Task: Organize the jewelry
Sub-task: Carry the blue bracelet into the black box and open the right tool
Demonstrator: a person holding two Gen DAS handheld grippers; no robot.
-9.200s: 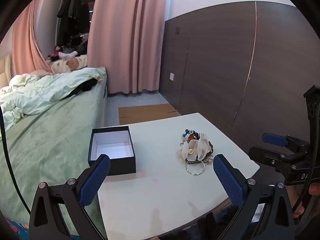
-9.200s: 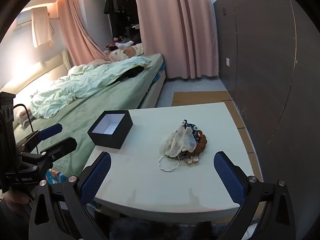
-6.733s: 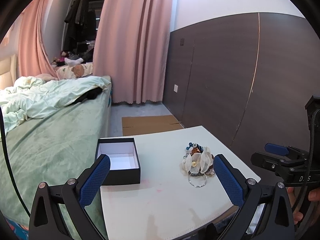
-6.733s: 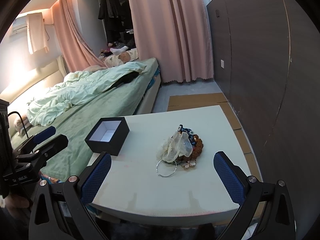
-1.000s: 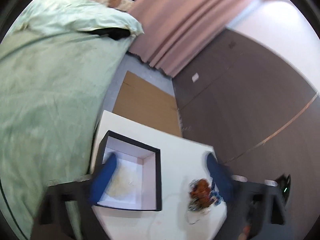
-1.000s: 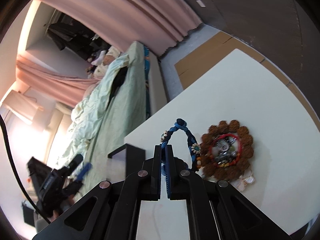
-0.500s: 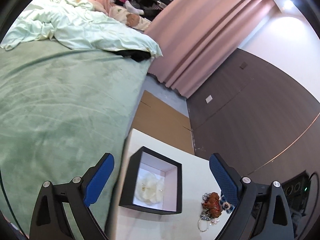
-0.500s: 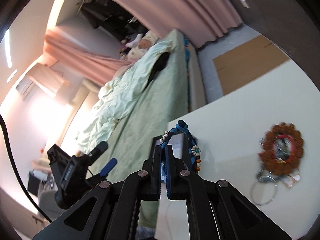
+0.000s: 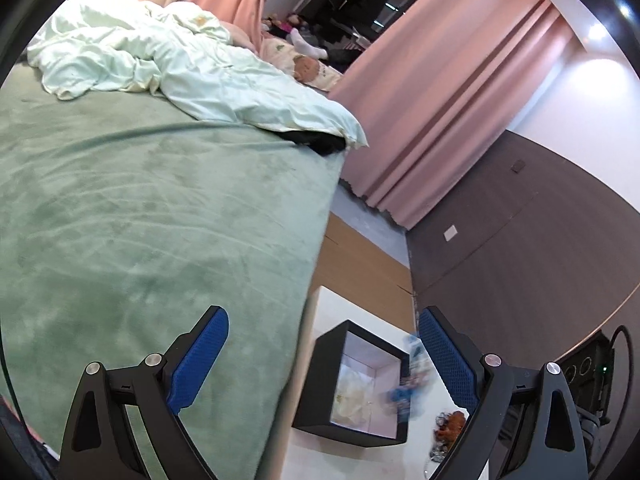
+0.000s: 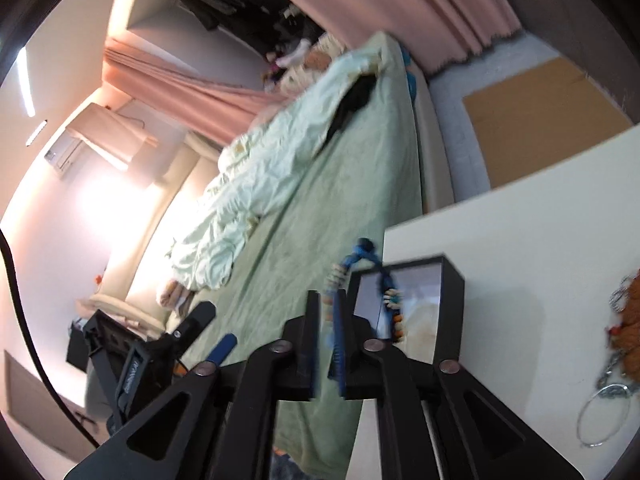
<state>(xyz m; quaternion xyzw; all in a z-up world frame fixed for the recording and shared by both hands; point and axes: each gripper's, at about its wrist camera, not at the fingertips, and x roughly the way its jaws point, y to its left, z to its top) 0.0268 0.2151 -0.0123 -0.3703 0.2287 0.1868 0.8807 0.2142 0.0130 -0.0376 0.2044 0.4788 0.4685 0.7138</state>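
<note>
Box point(image 9: 362, 384) on table point(image 10: 540, 240) beside bed point(image 9: 160, 220)

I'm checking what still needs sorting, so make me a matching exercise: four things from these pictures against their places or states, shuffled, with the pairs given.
Things:
1. blue beaded bracelet
2. white flower piece
3. silver ring
4. left tool

States:
A. lies inside the black box
B. open, holding nothing
C. lies on the white table
D. pinched in the right tool

Pairs: 1-D, 2-A, 3-C, 4-B
</note>
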